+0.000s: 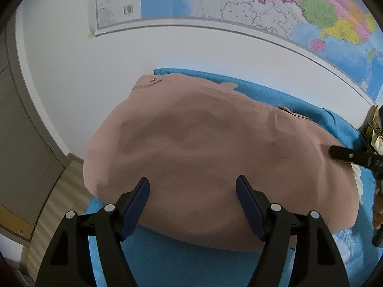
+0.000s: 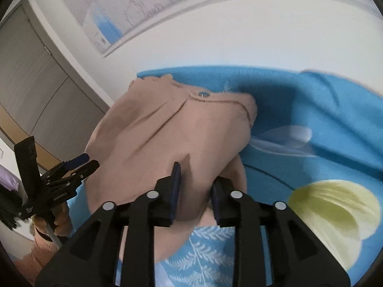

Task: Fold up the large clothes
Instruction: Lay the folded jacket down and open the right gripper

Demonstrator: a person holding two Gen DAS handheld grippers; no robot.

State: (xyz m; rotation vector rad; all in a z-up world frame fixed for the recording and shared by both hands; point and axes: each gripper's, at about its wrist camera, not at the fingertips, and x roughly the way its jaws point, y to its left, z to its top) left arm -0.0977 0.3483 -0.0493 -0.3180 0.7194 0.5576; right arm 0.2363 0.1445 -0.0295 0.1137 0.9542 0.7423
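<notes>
The pink garment (image 1: pixel 215 148) lies folded on the blue sheet (image 2: pixel 311 110). Left gripper (image 1: pixel 192 189) fingers apart above it; right gripper (image 2: pixel 195 186) fingers part-open astride a ridge at 6 o'clock. A shallow pinch may slip and undo the fold.

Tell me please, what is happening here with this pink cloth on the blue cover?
A person holding a gripper in each hand is folding a dusty-pink garment that lies on a blue floral sheet. The left gripper hangs over the near edge of the garment with its jaws wide apart and nothing in them. The right gripper is at the garment's right side with cloth between its partly closed jaws, though a firm pinch cannot be confirmed. A wall map hangs behind.
</notes>
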